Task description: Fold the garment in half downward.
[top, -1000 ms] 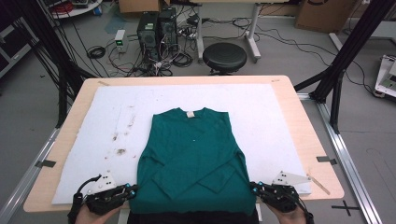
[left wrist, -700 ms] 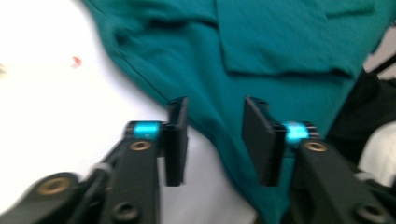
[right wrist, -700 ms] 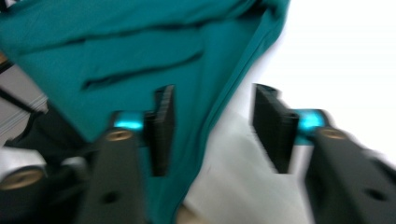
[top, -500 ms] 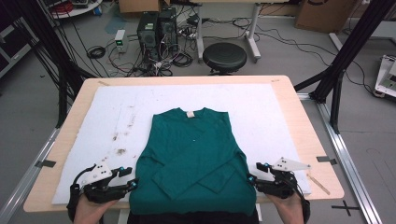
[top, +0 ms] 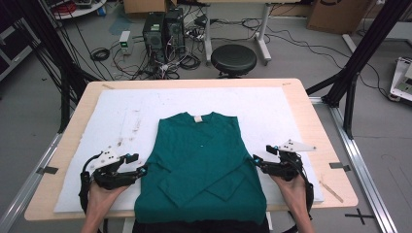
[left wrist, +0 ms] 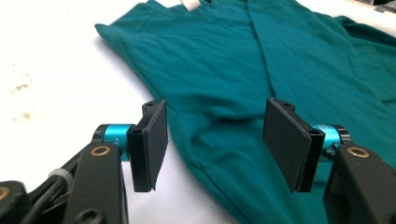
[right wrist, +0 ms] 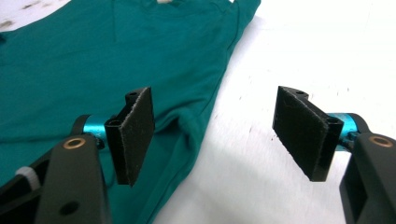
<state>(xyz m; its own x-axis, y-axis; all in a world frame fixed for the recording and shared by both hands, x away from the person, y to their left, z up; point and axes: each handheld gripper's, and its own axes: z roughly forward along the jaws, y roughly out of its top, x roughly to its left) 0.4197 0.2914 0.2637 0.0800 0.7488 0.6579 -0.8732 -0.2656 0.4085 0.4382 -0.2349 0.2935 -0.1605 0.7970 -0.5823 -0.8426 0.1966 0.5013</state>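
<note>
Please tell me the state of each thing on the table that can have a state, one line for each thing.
Green sweater: lies flat on the white mat, sleeves folded in across the front, neck label at the far end.
Left hand-held gripper: jaws have just been opening, nothing between them, beside the sweater's left edge.
Right hand-held gripper: jaws have just been opening, nothing held, beside the sweater's right edge.

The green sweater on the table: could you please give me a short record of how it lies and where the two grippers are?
garment: green sweater, flat on the white sheet, sleeves folded across the front
collar: points away from the person, white label showing
left gripper: open, at the sweater's left edge, nothing between the jaws
right gripper: open, at the sweater's right edge, nothing held
jaws: both have just been opening
</note>
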